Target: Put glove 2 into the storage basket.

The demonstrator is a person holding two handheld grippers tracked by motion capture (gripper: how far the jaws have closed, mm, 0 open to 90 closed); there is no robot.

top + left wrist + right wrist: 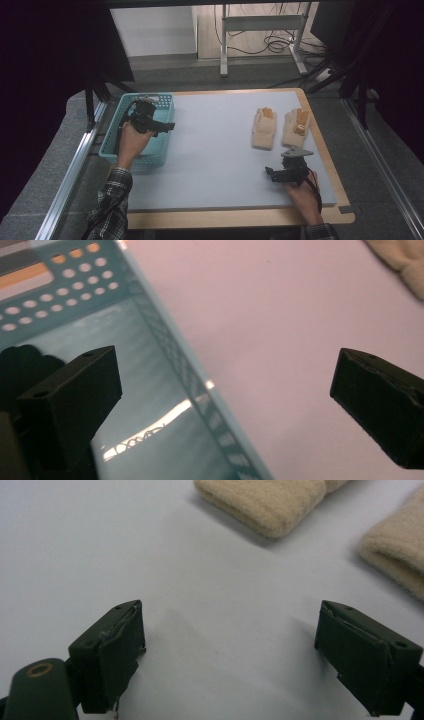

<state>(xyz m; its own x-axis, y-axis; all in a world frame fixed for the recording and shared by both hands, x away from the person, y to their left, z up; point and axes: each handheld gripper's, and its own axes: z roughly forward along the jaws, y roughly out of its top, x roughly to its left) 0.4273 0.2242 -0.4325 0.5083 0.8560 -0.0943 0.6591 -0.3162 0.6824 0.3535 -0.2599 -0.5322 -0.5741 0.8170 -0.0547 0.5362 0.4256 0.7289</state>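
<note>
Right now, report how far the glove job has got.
Done: nothing visible; the teal basket looks empty. In hand: nothing; left tongs over the basket's edge and right tongs near the gloves are both open. Left, likely: the two beige gloves lie on the mat.

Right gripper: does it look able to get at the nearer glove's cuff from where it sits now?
Probably yes. The right gripper rests with jaws wide apart on the grey mat, and the nearer glove lies flat just ahead of it, cuff toward the person, with bare mat between them.
</note>
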